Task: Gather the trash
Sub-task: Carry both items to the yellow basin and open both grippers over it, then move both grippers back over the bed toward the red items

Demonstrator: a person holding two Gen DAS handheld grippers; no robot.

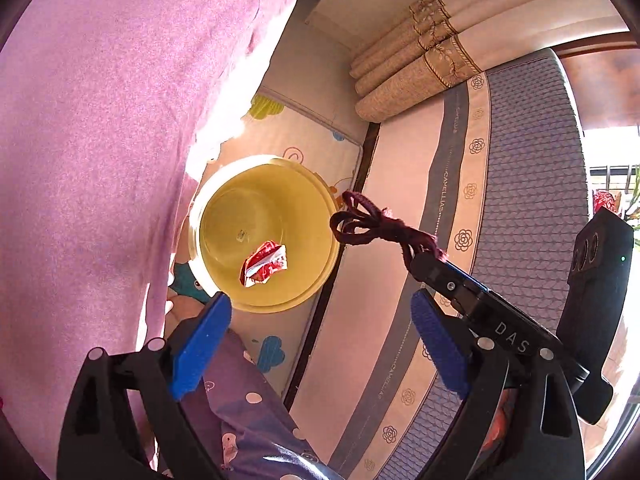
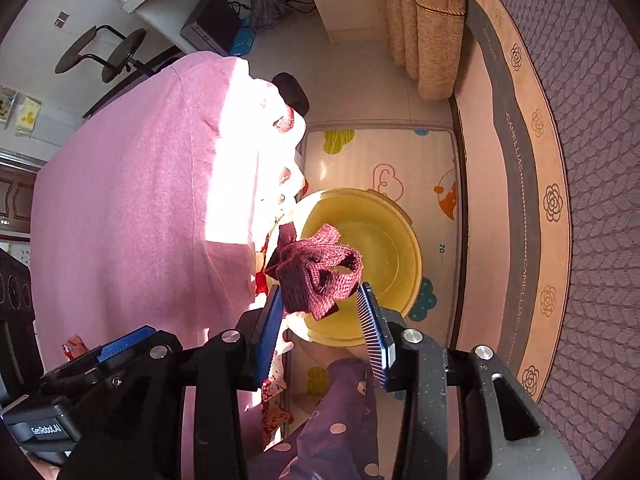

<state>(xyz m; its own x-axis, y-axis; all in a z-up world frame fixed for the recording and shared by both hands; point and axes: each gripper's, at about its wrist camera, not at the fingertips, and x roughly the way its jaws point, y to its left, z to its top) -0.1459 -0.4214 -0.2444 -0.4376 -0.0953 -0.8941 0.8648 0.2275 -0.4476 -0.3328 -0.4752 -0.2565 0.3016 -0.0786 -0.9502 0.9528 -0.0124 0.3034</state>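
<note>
A yellow round bin (image 1: 224, 216) stands on the floor mat below me, also in the right wrist view (image 2: 400, 248). A crumpled red and white wrapper (image 1: 264, 263) lies inside it. My right gripper (image 2: 322, 304) is shut on a dark red knitted strip (image 2: 316, 272) and holds it above the bin's rim; the strip also shows in the left wrist view (image 1: 372, 226). My left gripper (image 1: 320, 328) is open and empty, above the bin's near edge.
A pink cloth-covered surface (image 1: 100, 140) rises at the left. A patterned mattress (image 1: 528, 168) lies to the right, with curtains (image 1: 420, 64) beyond it. The cartoon floor mat (image 2: 400, 156) lies under the bin. My purple dotted trousers (image 2: 340, 420) are below.
</note>
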